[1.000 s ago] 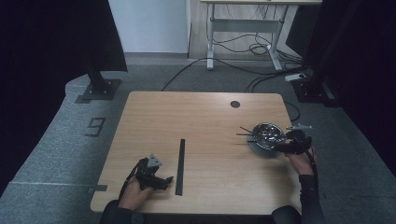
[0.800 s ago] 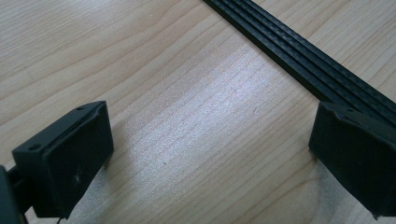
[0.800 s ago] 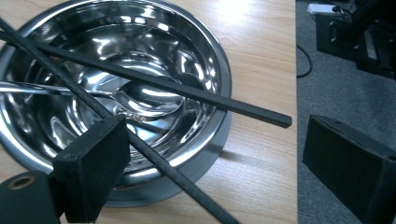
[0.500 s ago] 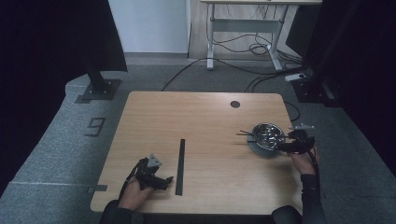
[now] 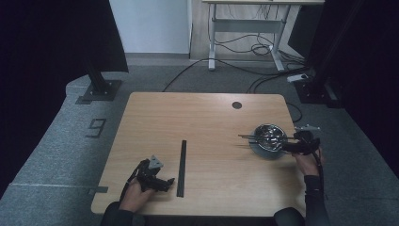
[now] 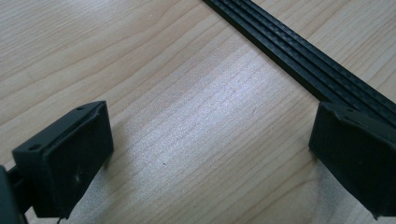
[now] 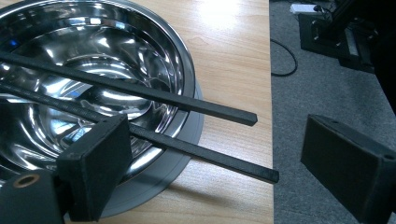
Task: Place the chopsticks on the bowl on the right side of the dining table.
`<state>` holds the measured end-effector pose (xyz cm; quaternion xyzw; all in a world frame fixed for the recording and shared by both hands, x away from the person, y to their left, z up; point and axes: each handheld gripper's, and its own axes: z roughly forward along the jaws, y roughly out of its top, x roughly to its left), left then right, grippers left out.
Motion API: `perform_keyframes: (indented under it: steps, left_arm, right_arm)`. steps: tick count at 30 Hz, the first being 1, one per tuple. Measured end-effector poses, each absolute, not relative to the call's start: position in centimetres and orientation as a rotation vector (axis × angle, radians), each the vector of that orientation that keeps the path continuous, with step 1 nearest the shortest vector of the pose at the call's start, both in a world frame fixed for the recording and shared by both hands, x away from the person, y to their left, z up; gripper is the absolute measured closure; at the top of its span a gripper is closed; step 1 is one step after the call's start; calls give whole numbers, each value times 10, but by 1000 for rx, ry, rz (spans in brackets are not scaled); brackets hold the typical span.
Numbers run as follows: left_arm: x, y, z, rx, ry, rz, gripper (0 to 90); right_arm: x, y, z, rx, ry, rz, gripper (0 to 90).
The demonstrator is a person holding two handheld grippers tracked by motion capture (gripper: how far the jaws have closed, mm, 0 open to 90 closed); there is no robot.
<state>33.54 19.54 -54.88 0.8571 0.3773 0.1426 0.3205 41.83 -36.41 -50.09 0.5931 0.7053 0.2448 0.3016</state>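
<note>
Shiny round steel bowl point(image 7: 93, 84), matte square-edged sticks point(image 7: 187, 105)

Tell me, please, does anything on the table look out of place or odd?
Slightly. Two black chopsticks lie across the steel bowl, their ends sticking out past its rim on both sides. They rest loosely on the rim. The right hand-held gripper is open beside them. Nothing looks spilled or damaged.

Probably a lab or studio: black curtains point(image 5: 51, 37), grey carpet point(image 5: 61, 155), loose floor cables point(image 5: 244, 70), bare wooden table point(image 5: 202, 117).
</note>
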Motion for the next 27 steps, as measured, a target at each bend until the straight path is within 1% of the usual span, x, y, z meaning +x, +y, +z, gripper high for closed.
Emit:
perform_keyframes:
  steps: [9, 17, 19, 20, 23, 25, 27]
  left_arm:
    - [335, 195, -549, 2253, 992, 374, 0]
    - [335, 195, -549, 2253, 991, 375, 0]
    - [335, 195, -549, 2253, 992, 375, 0]
    - [335, 195, -549, 2253, 991, 375, 0]
    - [335, 195, -549, 2252, 992, 375, 0]
    - [335, 195, -549, 2253, 992, 375, 0]
    - [335, 195, -549, 2253, 992, 375, 0]
  right_arm:
    - [412, -361, -494, 1542, 1869, 716, 89]
    - [408, -347, -491, 1507, 1923, 824, 107]
    - [407, -342, -492, 1485, 1941, 839, 147]
    - [407, -339, -492, 1478, 1947, 839, 183]
    - [407, -331, -493, 1446, 1986, 849, 337]
    - [407, -326, -494, 1420, 2004, 848, 391]
    - [407, -322, -495, 1399, 2026, 866, 481]
